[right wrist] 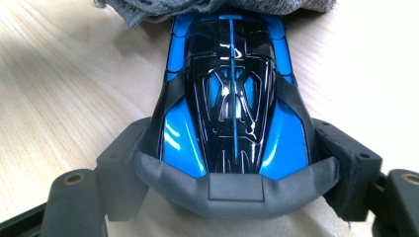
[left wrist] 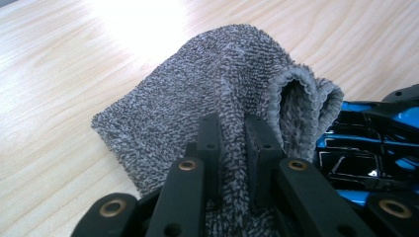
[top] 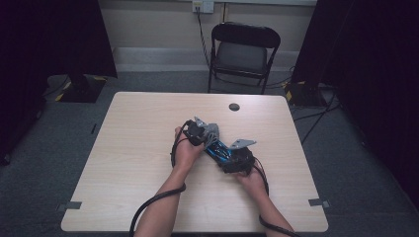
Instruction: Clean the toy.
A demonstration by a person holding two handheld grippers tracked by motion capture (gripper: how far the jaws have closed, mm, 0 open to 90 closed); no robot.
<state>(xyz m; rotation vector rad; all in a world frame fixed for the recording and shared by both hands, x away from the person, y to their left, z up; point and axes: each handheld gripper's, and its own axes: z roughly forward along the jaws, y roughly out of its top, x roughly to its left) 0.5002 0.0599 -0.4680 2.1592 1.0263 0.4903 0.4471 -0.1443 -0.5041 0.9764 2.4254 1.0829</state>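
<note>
Near the middle of the light wooden bench (top: 138, 163), the two grippers meet over a blue and black toy car (right wrist: 232, 98). The right gripper (right wrist: 232, 163) is clamped on the car: its two black jaws press against the car's two sides at the near end, with the grey rear bumper of the car between them. In the right gripper view the car points away from the camera, and its far end lies under a grey terry cloth (left wrist: 217, 98).

The left gripper (left wrist: 232, 143) is closed on that cloth, its jaws pinching a raised fold of the fabric between them. In the left gripper view the cloth lies bunched on the bench, one rolled edge curling open just beside the car's glossy blue and black body at the right.

In the high view the left gripper (top: 201, 132) sits slightly farther and to the left, the right gripper (top: 236, 155) nearer and to the right, with the car (top: 220, 150) between them. A black folding chair (top: 243, 52) stands beyond the far edge of the bench.
</note>
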